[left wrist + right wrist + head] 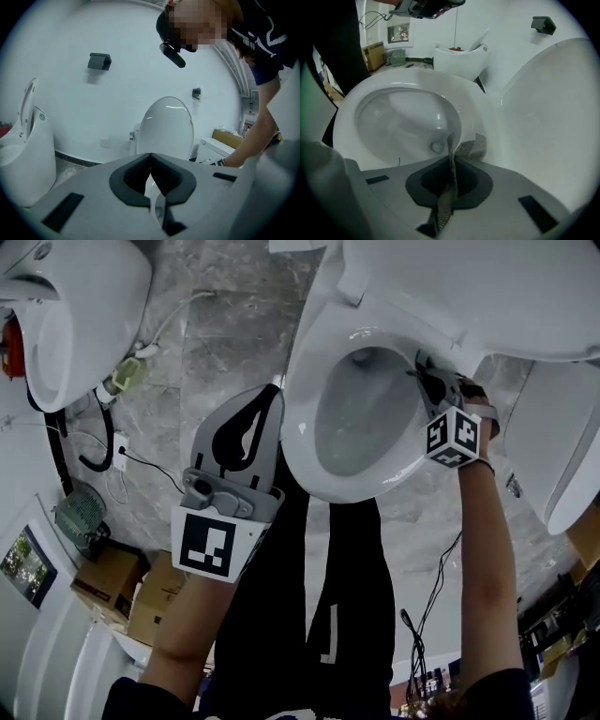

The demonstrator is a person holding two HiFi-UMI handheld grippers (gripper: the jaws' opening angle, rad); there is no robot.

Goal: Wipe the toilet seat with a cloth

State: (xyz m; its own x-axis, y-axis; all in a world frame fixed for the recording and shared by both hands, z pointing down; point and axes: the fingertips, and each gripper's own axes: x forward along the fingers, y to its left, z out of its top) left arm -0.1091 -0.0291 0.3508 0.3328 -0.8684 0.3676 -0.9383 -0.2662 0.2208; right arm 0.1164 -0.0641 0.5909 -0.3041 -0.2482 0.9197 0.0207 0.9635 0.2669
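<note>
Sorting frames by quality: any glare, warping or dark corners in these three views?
Head view: sharp, small glare spots on the toilet rim. Left gripper view: fisheye bend, black corners, bright wall. Right gripper view: dimmer, black corners, the cloth in the right gripper looks slightly soft.

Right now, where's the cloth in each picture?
Head view: upper right, at the right gripper's tip on the toilet rim; barely visible.
Left gripper view: not in it.
Right gripper view: cloth low centre, pinched between the jaws.
Shared landmark: the neighbouring toilet.
</note>
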